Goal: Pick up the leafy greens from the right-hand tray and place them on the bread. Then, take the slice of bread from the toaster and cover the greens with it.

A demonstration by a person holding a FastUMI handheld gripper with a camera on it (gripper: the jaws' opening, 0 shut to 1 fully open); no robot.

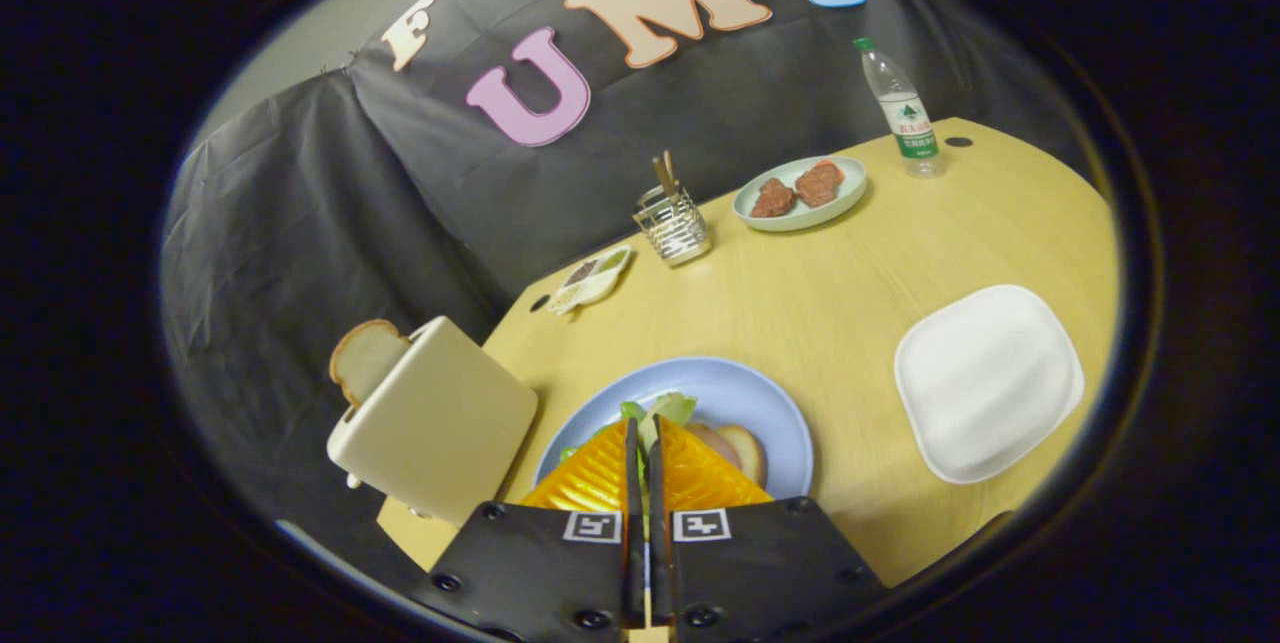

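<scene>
My gripper (643,423) hangs over the blue plate (760,398), its orange fingers (590,478) drawn close together and pressing on the leafy greens (668,408). The leaves stick out just past the fingertips, and a little green also shows left of the fingers. A slice of bread (742,451) lies on the blue plate, partly hidden behind the right finger. The cream toaster (440,423) stands to the left of the plate at the table's edge, with a slice of bread (365,358) sticking out of its slot. The white square tray (985,383) sits to the right, bare.
Far across the wooden table (850,293) are a pale green plate (830,211) with two pieces of meat, a water bottle (900,108), a wire caddy (672,223) and a small condiment dish (592,278). Black cloth lines the booth behind.
</scene>
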